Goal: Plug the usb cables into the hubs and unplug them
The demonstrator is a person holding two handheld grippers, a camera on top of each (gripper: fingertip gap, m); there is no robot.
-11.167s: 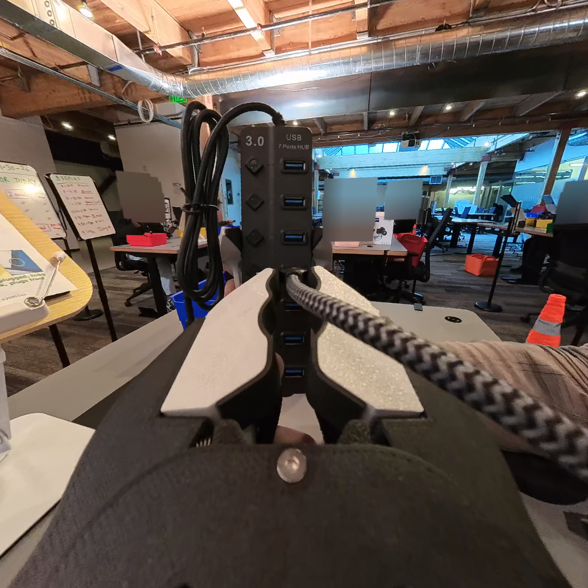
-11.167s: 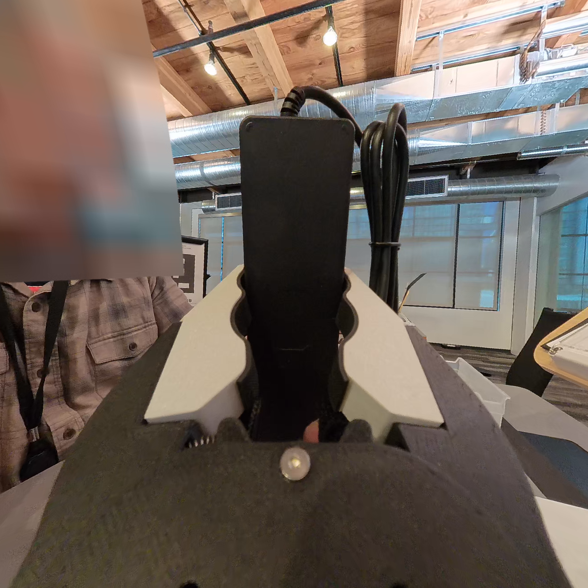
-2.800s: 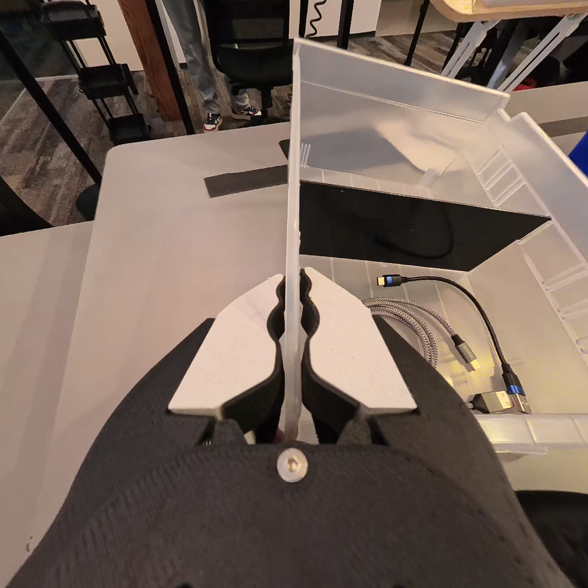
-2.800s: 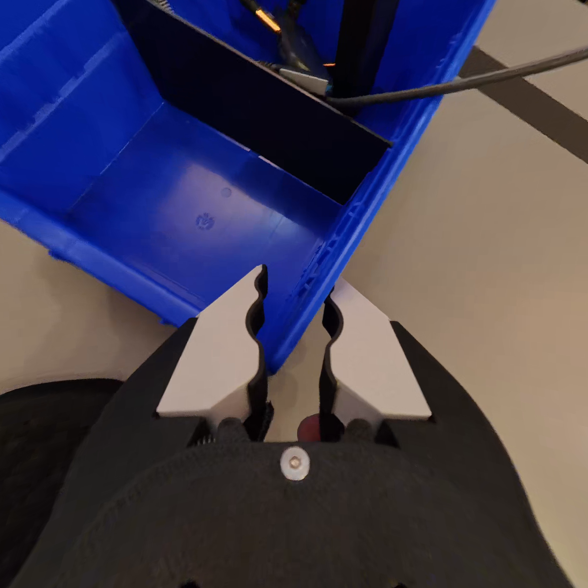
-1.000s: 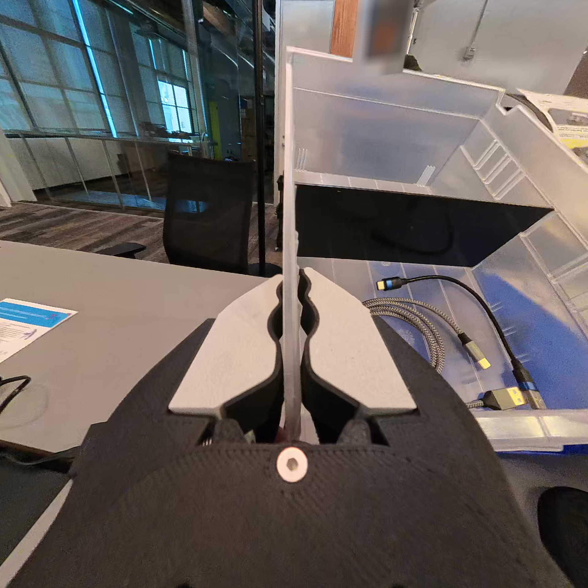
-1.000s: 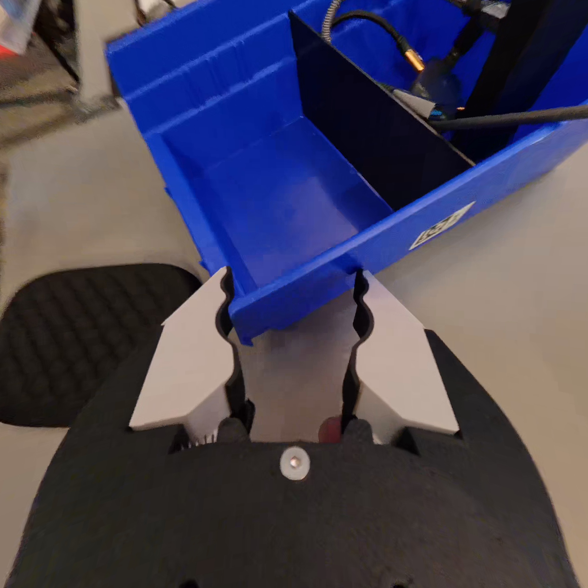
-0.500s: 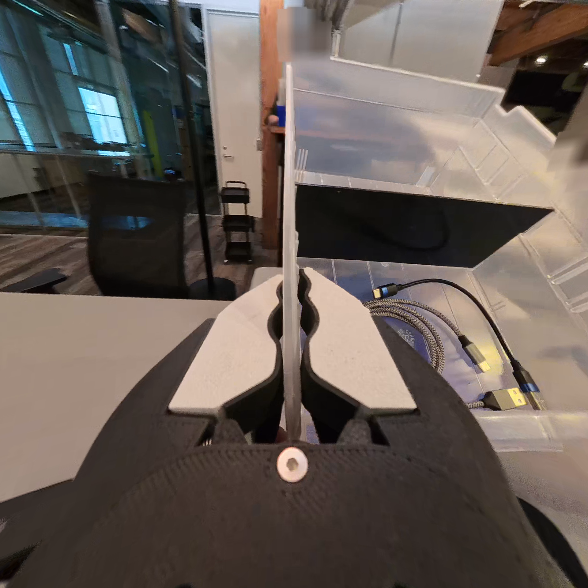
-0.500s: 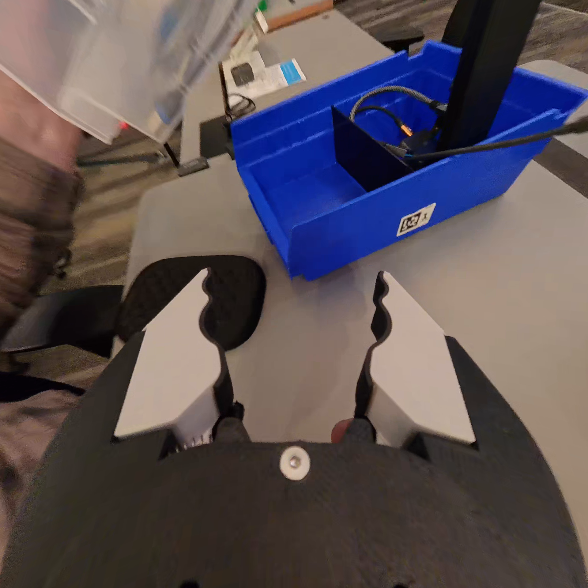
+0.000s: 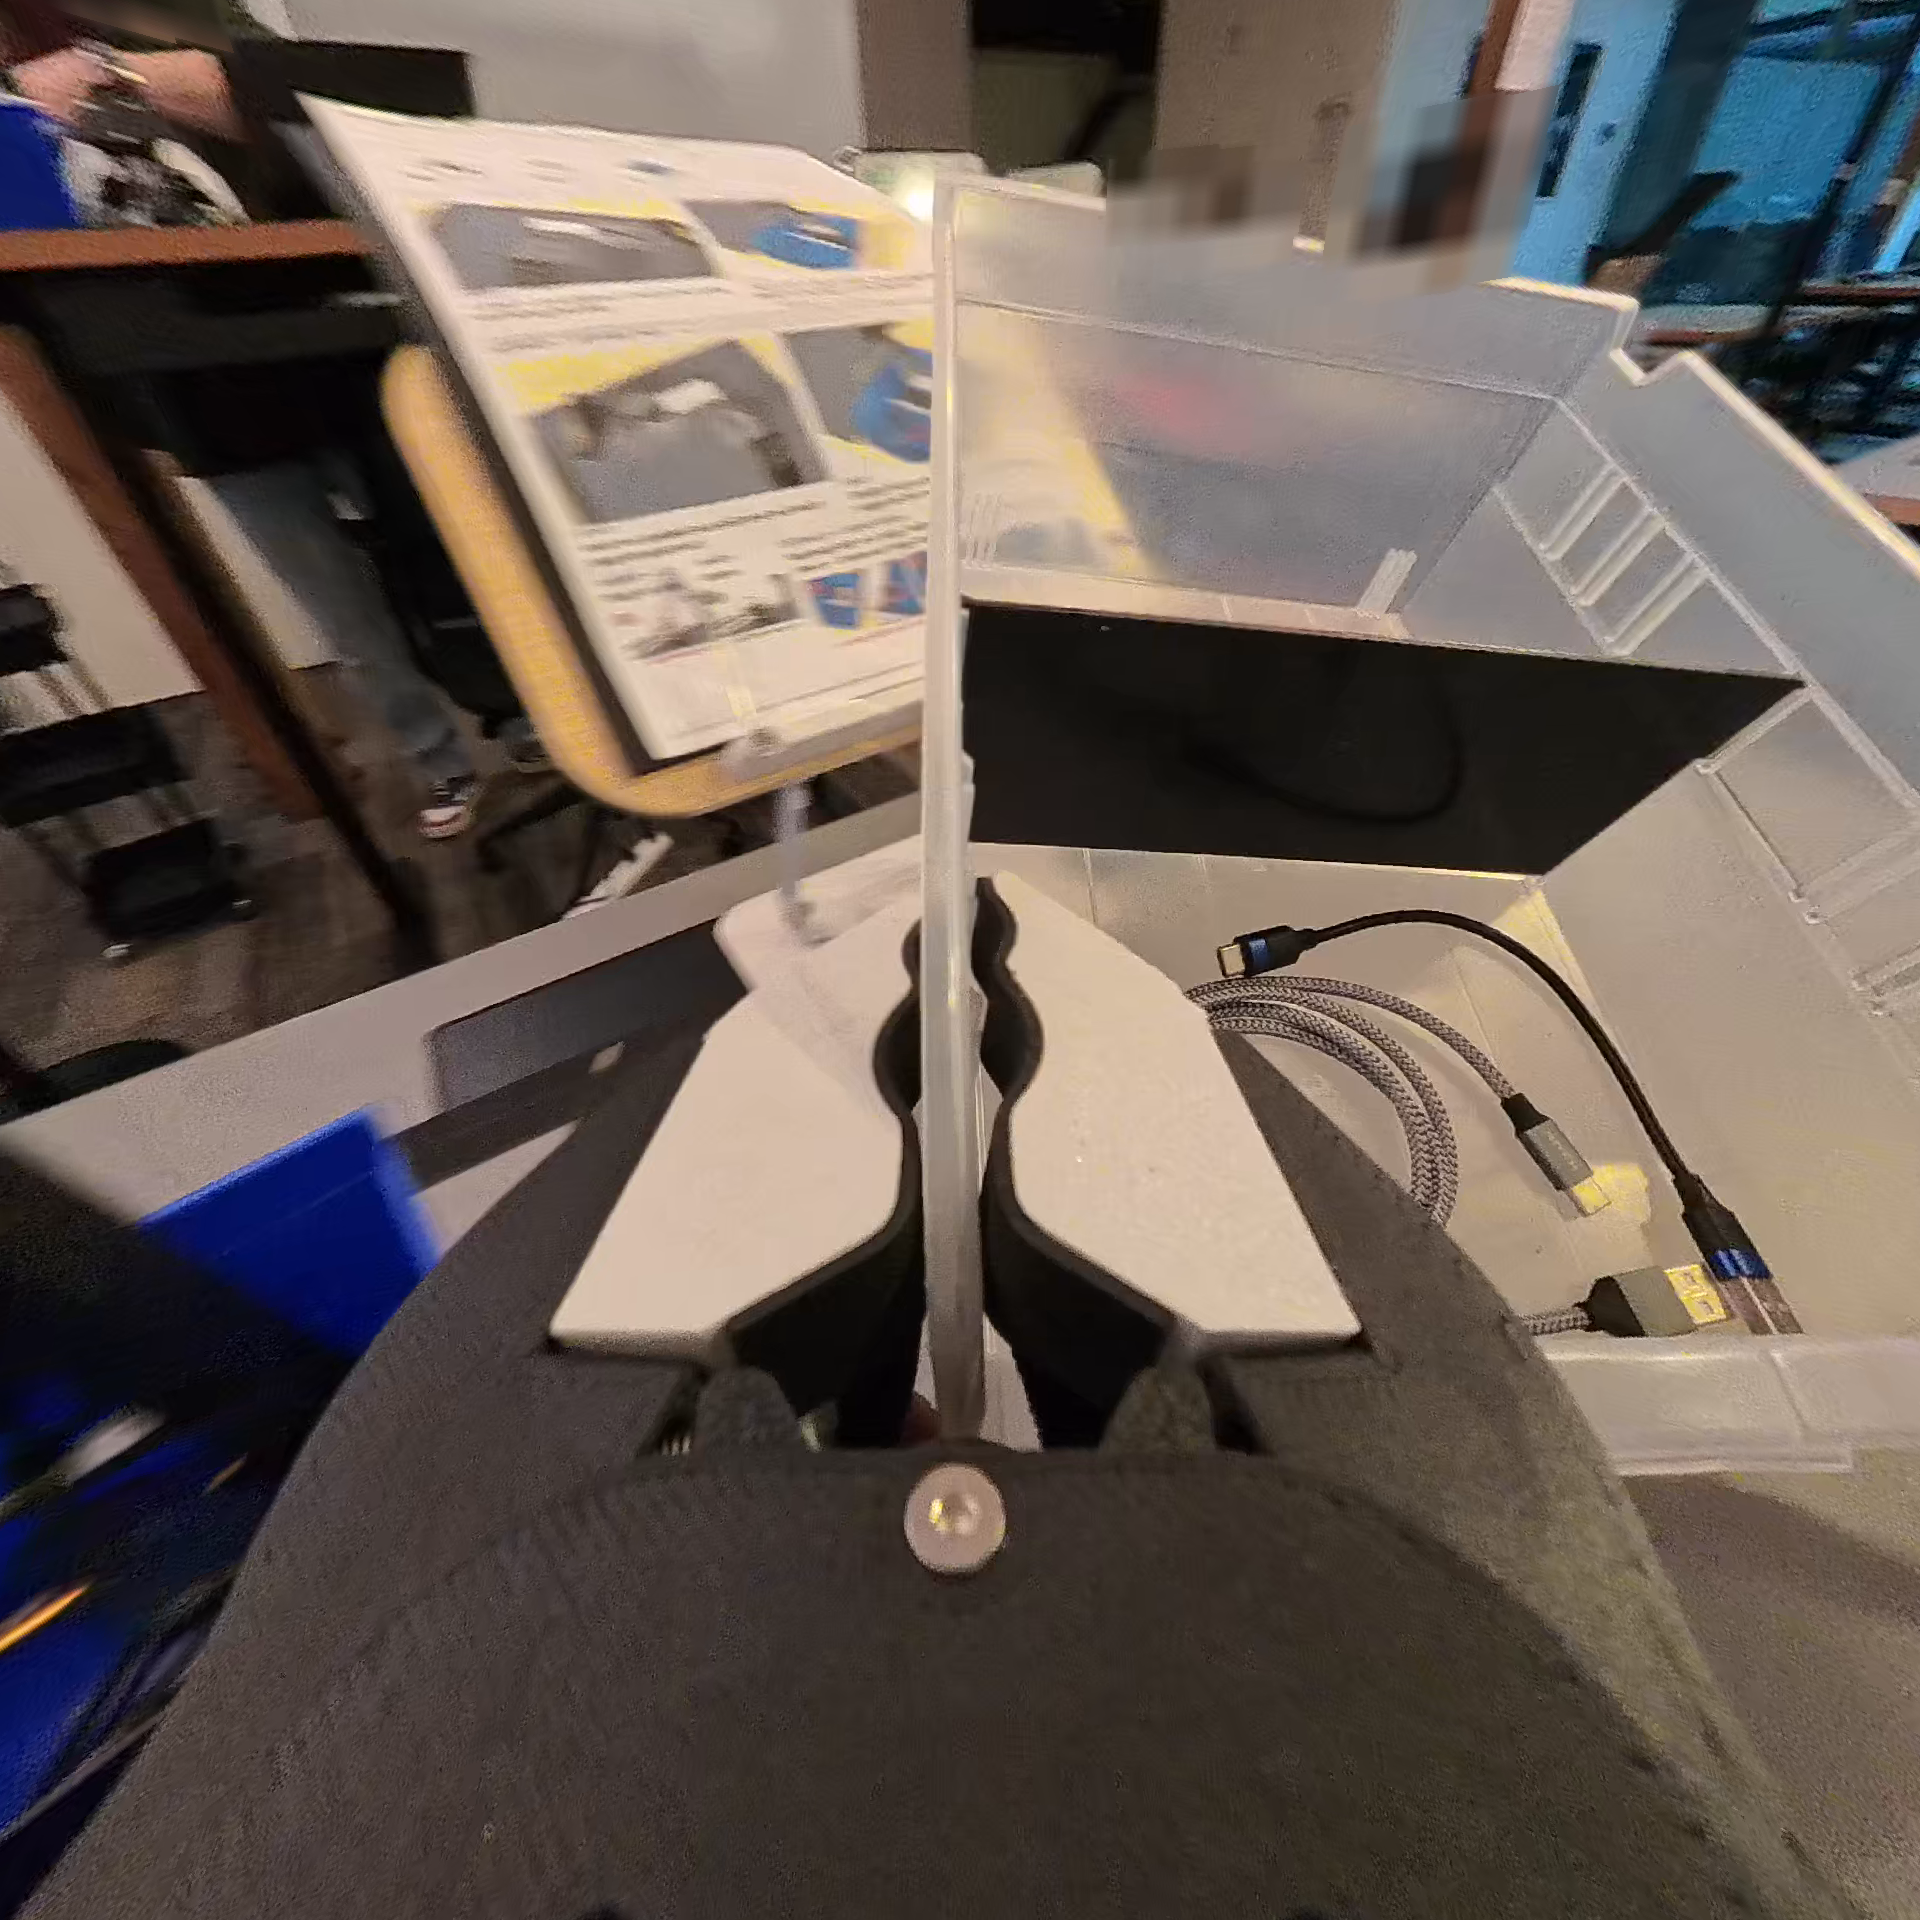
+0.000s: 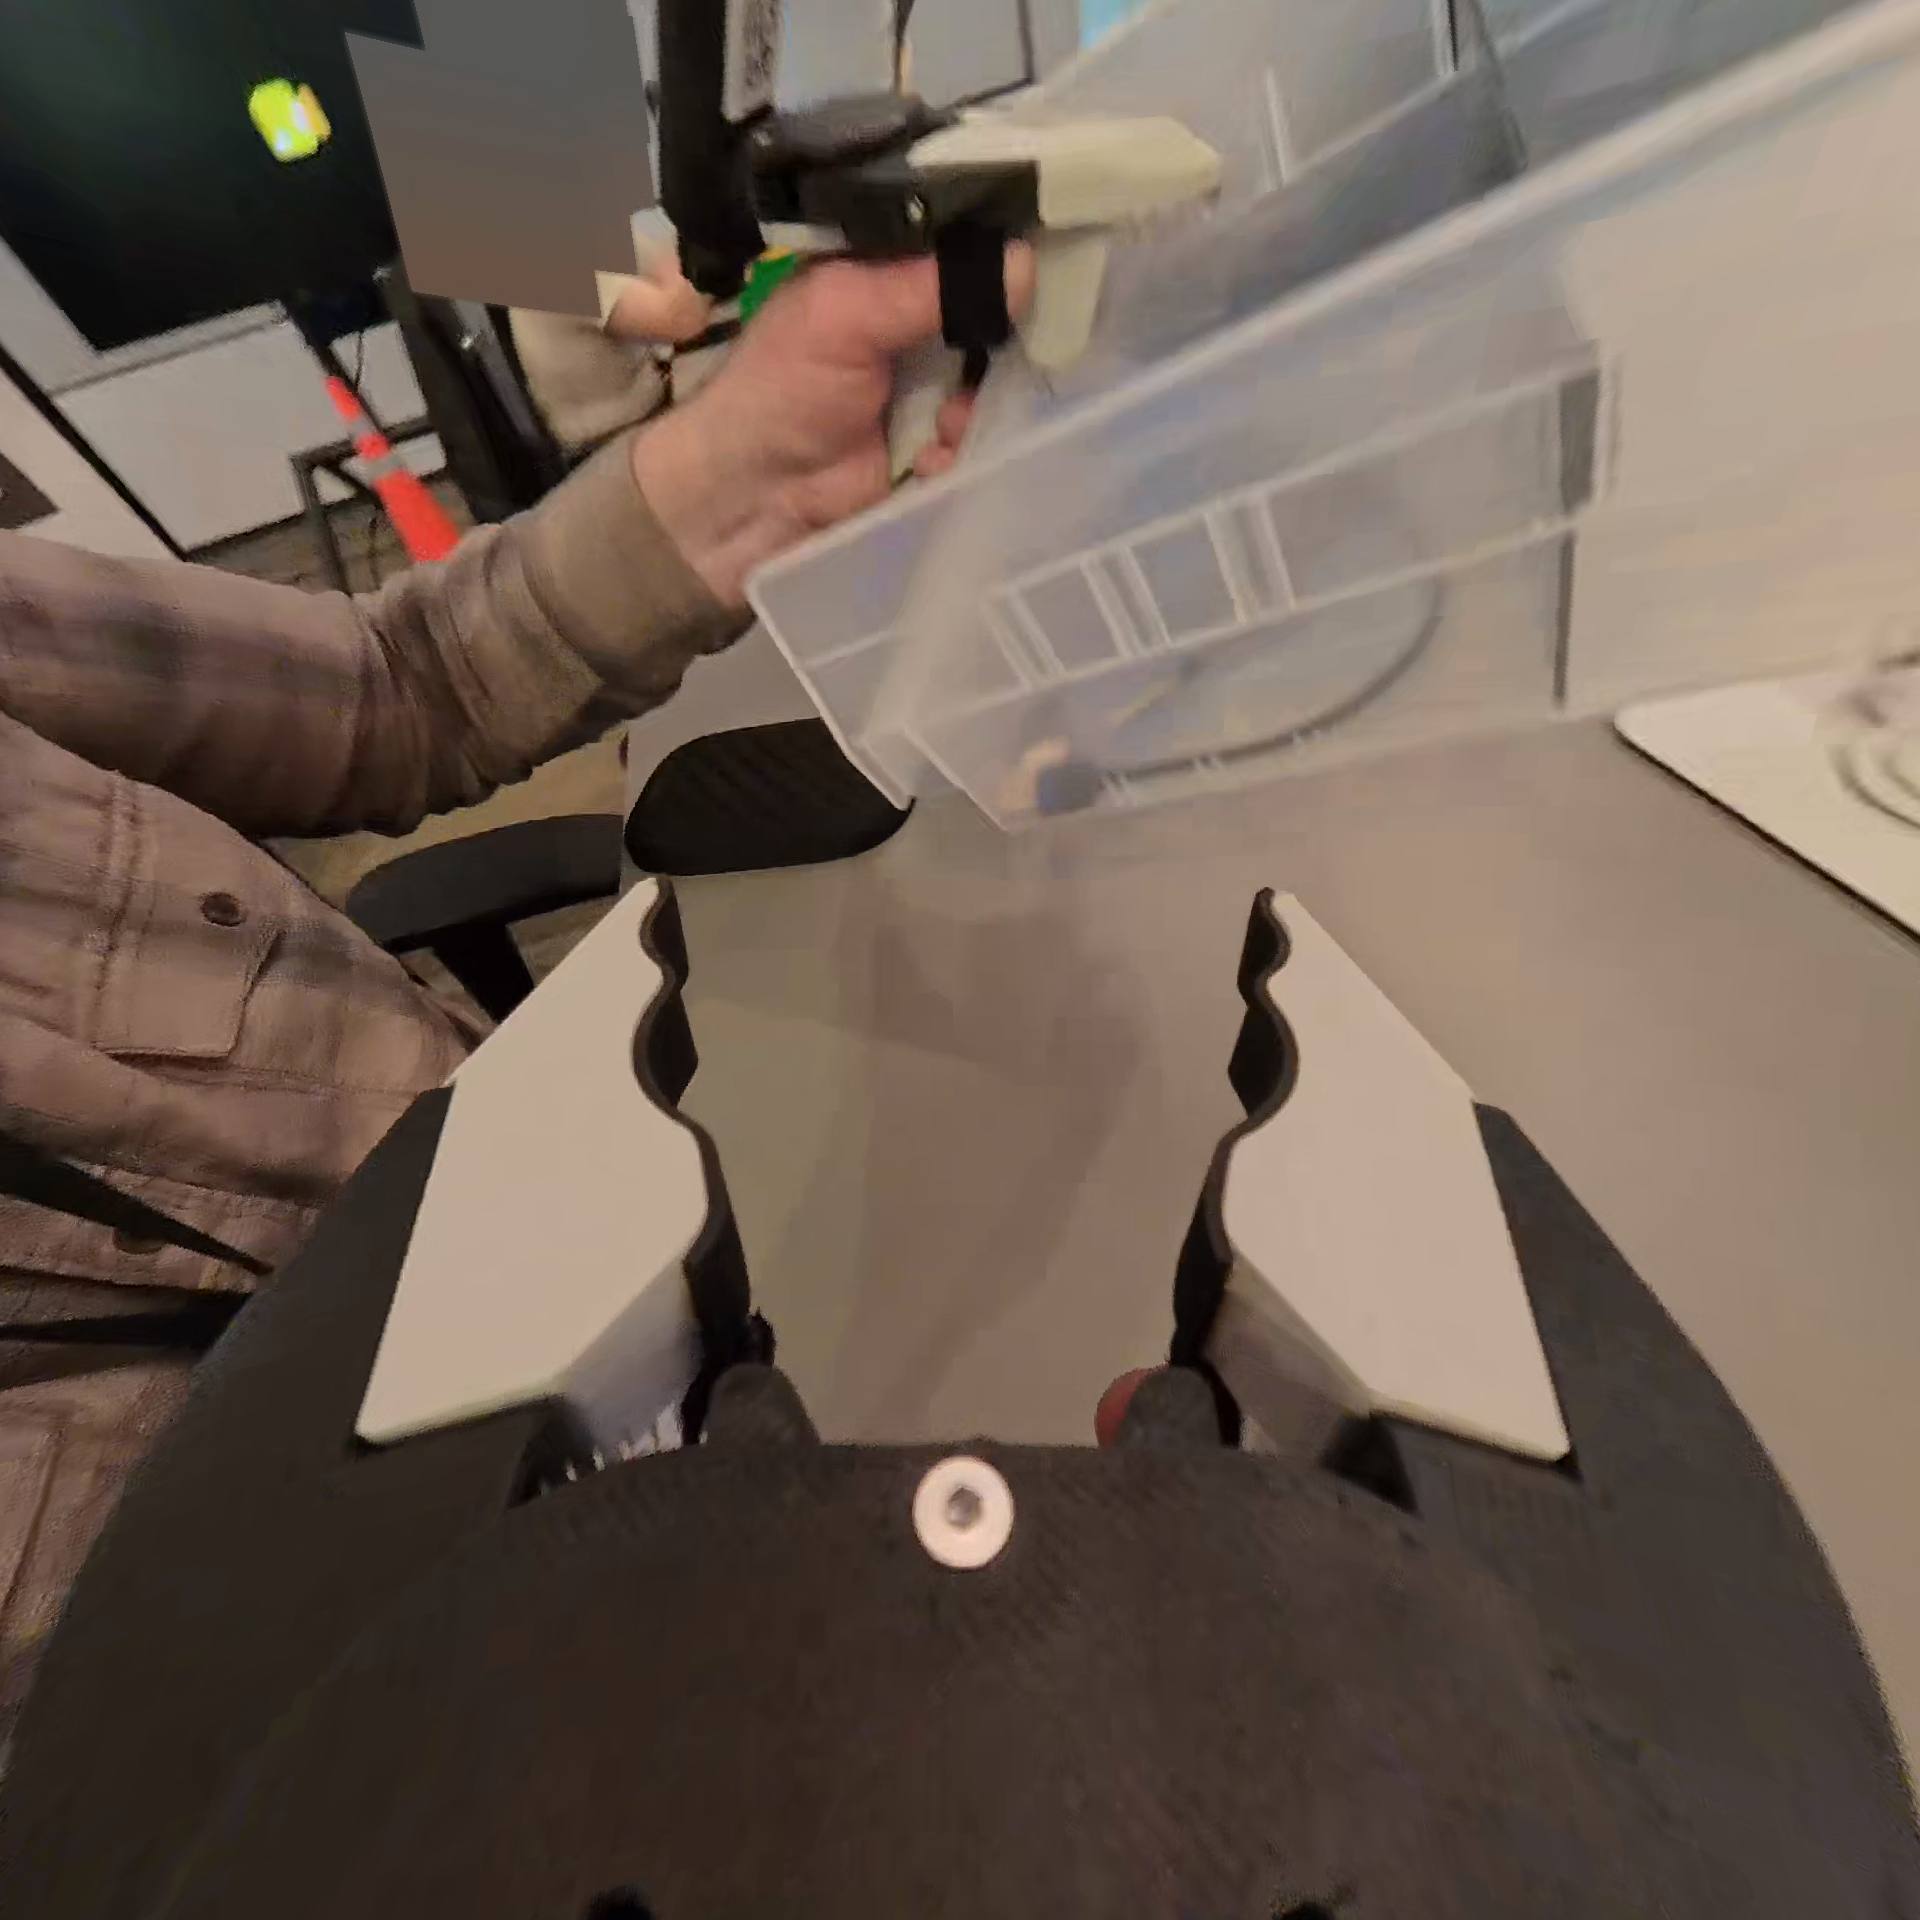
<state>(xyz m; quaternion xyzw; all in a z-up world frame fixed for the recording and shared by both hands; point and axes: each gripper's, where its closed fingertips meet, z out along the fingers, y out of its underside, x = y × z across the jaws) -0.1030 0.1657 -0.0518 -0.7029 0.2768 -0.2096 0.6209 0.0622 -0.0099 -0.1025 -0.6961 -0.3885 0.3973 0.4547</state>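
We see the left gripper [image 9: 951, 914] clamped on the side wall of the clear bin [image 9: 1226, 436], which fills the centre and right of the left wrist view and is lifted off the table [image 10: 1558, 1039]. A black divider [image 9: 1351, 748] crosses it. In the near compartment, lower right, lie a grey braided cable [image 9: 1382, 1081], coiled, and a black cable [image 9: 1538, 997] arching from a blue-ringed plug at upper left down to the bin's front wall. Printed sheets [image 9: 665, 416] on a tilted board sit upper left, too blurred to read. A blue bin [image 9: 281, 1236] edges in at lower left, blurred. Compared with half a second ago, the right gripper [image 10: 961, 904] has swung away from the blue bin; its jaws stand wide apart over bare table, and the clear bin now hangs at upper right of its view, held by the person's hand [image 10: 821, 416]
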